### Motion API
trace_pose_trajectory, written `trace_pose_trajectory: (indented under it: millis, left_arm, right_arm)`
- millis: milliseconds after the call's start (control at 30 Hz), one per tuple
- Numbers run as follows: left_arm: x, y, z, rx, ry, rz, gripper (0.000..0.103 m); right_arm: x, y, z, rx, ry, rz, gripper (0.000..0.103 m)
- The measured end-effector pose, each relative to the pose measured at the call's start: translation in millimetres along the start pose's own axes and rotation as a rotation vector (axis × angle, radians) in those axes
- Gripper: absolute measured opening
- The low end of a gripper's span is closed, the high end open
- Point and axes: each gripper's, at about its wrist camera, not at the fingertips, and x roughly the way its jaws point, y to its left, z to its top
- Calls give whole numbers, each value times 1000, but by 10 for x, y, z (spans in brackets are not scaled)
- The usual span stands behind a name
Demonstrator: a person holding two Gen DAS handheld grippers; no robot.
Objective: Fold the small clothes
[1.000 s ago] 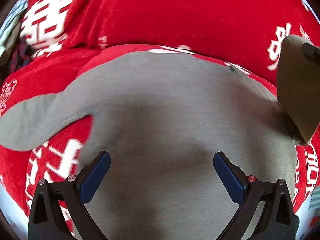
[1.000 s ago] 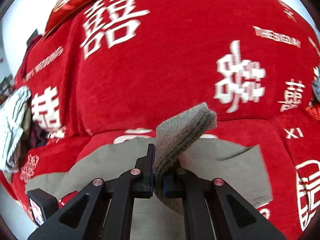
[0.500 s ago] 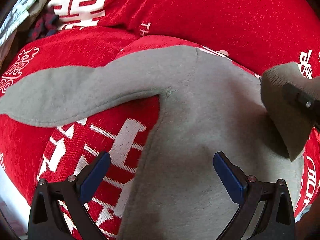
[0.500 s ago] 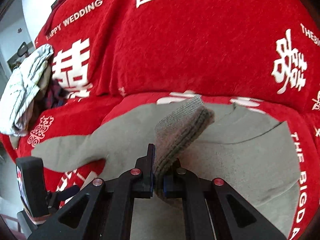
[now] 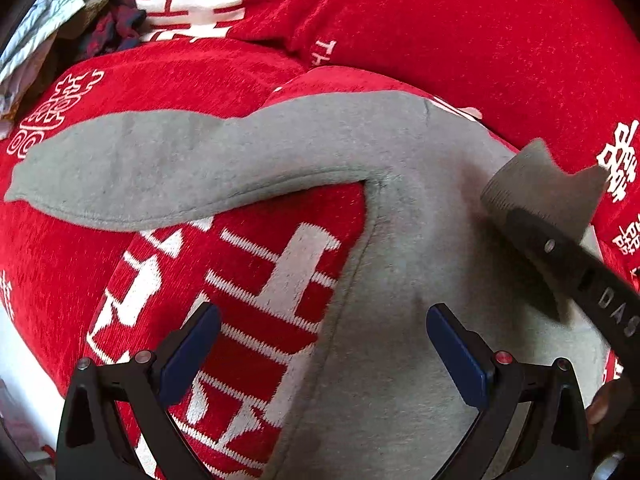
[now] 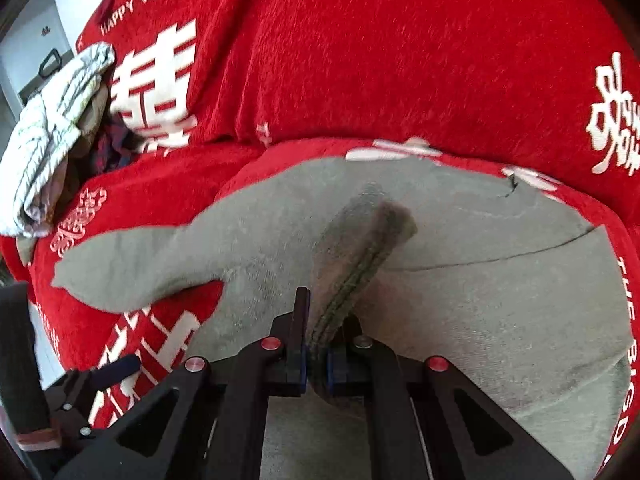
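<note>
A small grey sweatshirt lies flat on a red sofa cover; it also shows in the right wrist view. Its left sleeve stretches out to the left; it also shows in the right wrist view. My right gripper is shut on the ribbed cuff of the other sleeve and holds it over the body; the cuff appears at the right of the left wrist view. My left gripper is open and empty, above the sweatshirt's left side edge below the armpit.
The red sofa cover with white characters has a back cushion behind the sweatshirt. A pile of other clothes lies at the far left; it also shows in the left wrist view. The seat's front edge drops off at the lower left.
My left gripper has moved left, from over the body to its left edge. My right gripper has carried the cuff leftward and lower over the body.
</note>
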Motion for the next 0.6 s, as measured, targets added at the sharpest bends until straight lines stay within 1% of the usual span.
trace_pose_trajectory:
  millis: [67, 167, 233, 300, 333, 367, 400, 467, 533, 600]
  left_arm:
    - [-17, 22, -5, -13, -4, -3, 103]
    - [-69, 42, -3, -30, -14, 7, 103]
    - [-137, 33, 15, -35, -28, 10, 103]
    - [-226, -15, 35, -26, -49, 8, 103]
    - [-256, -40, 52, -19, -57, 6, 103]
    - [-297, -88, 65, -8, -66, 5, 103]
    - [-344, -161, 75, 6, -77, 5, 103]
    - [-416, -280, 82, 27, -96, 10, 103]
    - [-530, -403, 73, 40, -131, 18, 103]
    - [-586, -535, 72, 70, -146, -4, 103]
  right_arm:
    - [28, -29, -38, 22, 31, 54, 11]
    - [-45, -39, -75, 15, 41, 111, 17]
    - [-196, -92, -72, 10, 14, 119, 28]
    - [-379, -223, -50, 26, -31, 127, 50]
    - [-505, -336, -35, 43, -64, 125, 54]
    - [-588, -427, -20, 56, -88, 123, 56]
    - [-692, -569, -16, 76, -114, 119, 56]
    - [-794, -783, -6, 106, -134, 102, 56]
    - [-810, -998, -37, 136, -127, 58, 56]
    - [-691, -1197, -96, 158, -79, -16, 56]
